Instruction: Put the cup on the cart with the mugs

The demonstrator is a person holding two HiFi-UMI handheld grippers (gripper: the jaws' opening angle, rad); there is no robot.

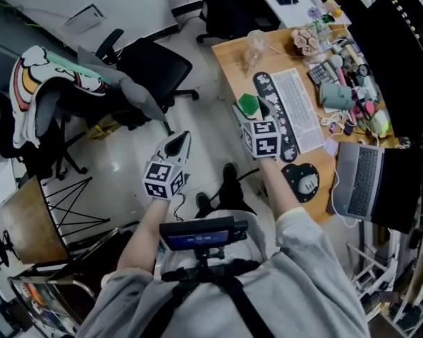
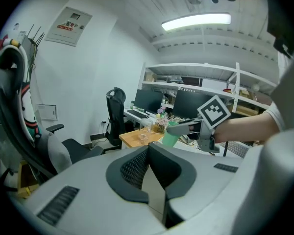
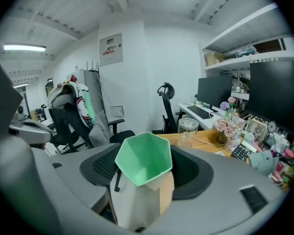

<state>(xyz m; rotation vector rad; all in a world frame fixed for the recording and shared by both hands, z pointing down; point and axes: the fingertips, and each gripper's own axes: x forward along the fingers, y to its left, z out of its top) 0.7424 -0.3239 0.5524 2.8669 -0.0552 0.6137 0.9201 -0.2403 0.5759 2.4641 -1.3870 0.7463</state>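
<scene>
There were two tongs, the left tongs [image 1: 178, 145] and the right tongs [image 1: 259, 110], one green cup [image 1: 247, 103], one desk [image 1: 234, 58], one laptop [image 1: 362, 182], one keyboard [image 1: 301, 108] and one mouse [image 1: 307, 184].

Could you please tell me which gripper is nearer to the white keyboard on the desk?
Right. The right gripper, holding the green cup, is at the desk edge beside the white keyboard; the left gripper is over the floor.
</scene>
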